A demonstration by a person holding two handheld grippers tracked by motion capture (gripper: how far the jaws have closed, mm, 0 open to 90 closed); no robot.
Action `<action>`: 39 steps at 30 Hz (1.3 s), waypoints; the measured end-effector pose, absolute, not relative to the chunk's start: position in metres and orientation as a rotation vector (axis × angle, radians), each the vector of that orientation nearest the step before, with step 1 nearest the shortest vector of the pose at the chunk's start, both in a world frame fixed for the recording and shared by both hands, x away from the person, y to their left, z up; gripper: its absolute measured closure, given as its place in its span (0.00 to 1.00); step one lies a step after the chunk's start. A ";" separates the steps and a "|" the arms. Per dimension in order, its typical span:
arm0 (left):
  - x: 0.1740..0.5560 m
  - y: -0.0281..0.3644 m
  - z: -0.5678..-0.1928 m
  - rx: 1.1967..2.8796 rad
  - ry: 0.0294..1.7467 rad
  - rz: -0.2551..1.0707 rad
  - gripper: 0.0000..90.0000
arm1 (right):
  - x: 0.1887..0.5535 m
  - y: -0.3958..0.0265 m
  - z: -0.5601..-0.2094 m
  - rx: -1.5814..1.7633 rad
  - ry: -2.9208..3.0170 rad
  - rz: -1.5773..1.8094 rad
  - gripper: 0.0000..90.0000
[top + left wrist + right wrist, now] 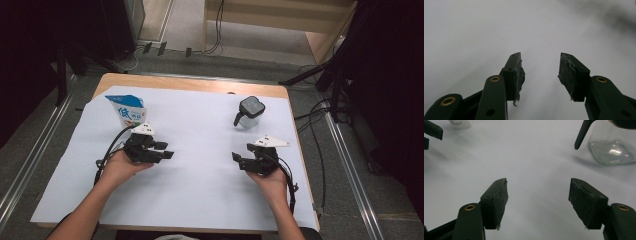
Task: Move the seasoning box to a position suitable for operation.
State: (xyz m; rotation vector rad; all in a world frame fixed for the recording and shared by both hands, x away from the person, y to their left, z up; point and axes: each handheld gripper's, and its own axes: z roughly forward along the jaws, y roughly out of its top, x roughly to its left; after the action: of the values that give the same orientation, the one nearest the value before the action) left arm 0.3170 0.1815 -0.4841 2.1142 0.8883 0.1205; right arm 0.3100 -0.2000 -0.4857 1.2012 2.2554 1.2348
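A blue and white milk carton (128,112) stands at the back left of the white sheet (200,165). A clear glass jug (248,113) with a black lid and handle stands at the back right; its base and handle show in the right gripper view as the jug (612,150). My left gripper (167,150) rests in a hand just in front of the carton, pointing right, jaws open and empty, as my left gripper (540,72) shows over bare sheet. My right gripper (236,161) points left in front of the jug, and my right gripper (537,202) is open and empty.
The wooden table's back edge (200,85) shows beyond the sheet. Black cables (107,150) trail from both grippers. Stands and cables crowd the floor to the right (325,115) and behind the table.
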 end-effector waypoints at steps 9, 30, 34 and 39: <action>0.313 0.183 -0.482 2.117 0.874 0.128 0.53 | 0.315 -0.205 -0.485 1.223 2.285 1.302 0.44; 0.310 0.182 -0.481 2.114 0.866 0.130 0.52 | 0.360 -0.228 -0.489 1.333 2.091 1.252 0.30; 0.310 0.183 -0.481 2.107 0.864 0.132 0.52 | 0.372 -0.229 -0.489 1.338 2.091 1.207 0.19; 0.310 0.184 -0.481 2.103 0.869 0.130 0.52 | 0.389 -0.233 -0.484 1.351 2.071 1.243 0.16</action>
State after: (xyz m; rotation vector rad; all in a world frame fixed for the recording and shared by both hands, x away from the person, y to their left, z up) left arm 0.3101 0.1844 -0.4807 2.1035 0.8688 0.1305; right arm 0.3889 -0.2331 -0.4837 1.3506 2.0711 1.2434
